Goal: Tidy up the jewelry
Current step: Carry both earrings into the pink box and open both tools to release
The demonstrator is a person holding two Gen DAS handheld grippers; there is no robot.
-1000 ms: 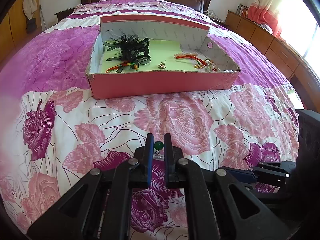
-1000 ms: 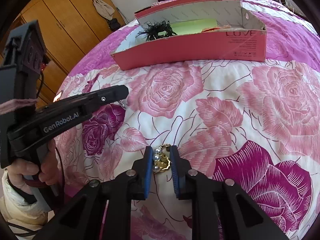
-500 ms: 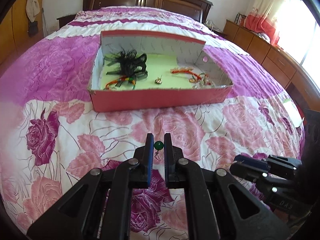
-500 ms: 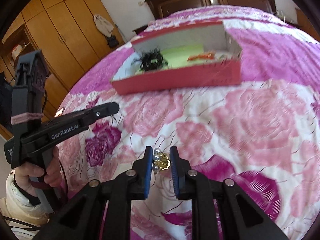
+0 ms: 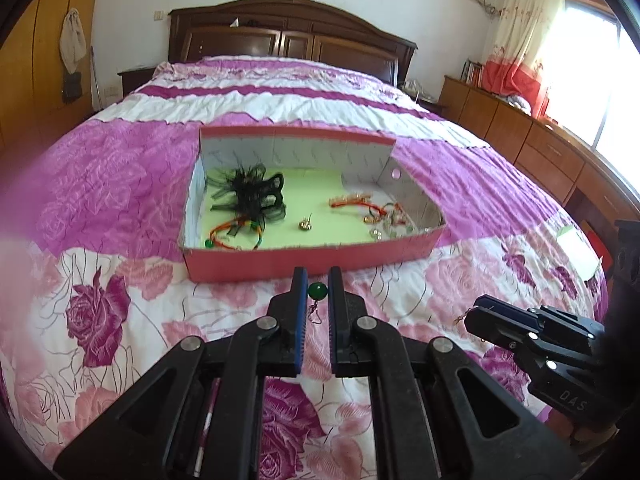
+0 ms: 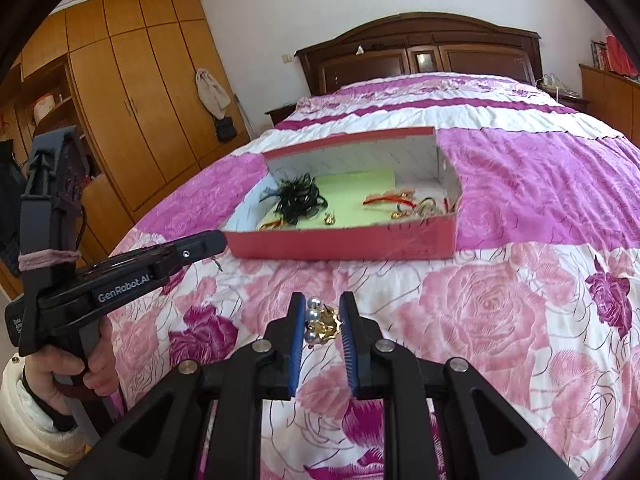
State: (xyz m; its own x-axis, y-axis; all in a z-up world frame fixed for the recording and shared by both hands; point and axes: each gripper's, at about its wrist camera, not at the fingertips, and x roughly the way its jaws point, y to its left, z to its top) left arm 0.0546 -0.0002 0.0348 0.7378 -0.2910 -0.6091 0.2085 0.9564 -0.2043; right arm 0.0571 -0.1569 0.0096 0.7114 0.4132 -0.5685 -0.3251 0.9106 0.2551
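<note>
Two grippers sit low over the bedspread (image 5: 132, 332), near side of the pink box (image 5: 304, 264), both pointing at it. Left gripper (image 5: 318, 292): jaws almost fully closed, pinching a green bead earring (image 5: 317, 291) at the tips, hook dangling below, clear of the cloth. Right gripper (image 6: 322, 316): jaws narrowly apart, clamped on a gold and pearl earring (image 6: 322, 320), also lifted off the cloth. A hand (image 6: 76, 368) in a white sleeve grips the left tool's handle, seen in the right wrist view.

Surface: rose-print quilt in pink, magenta and white, soft and wrinkled. Between grippers and box front wall nothing lies on the quilt; open quilt on both sides of the box too.

Box is shallow, open top, white inner walls, pale green liner. Front wall is low, back wall taller. Inside, left half: a black feather hairpiece (image 5: 250, 196) with an orange-green cord bracelet (image 5: 232, 232) just in front of it. Middle: one small gold earring (image 5: 306, 225). Right half: red-orange cord pieces (image 5: 352, 202) and a cluster of small metal bits (image 5: 386, 226) near the right wall.

Beyond the box: more quilt, then a dark wood headboard (image 5: 288, 40). Wooden wardrobe (image 6: 132, 92) to the box's left, low cabinets (image 5: 532, 144) and a curtained window to its right.
</note>
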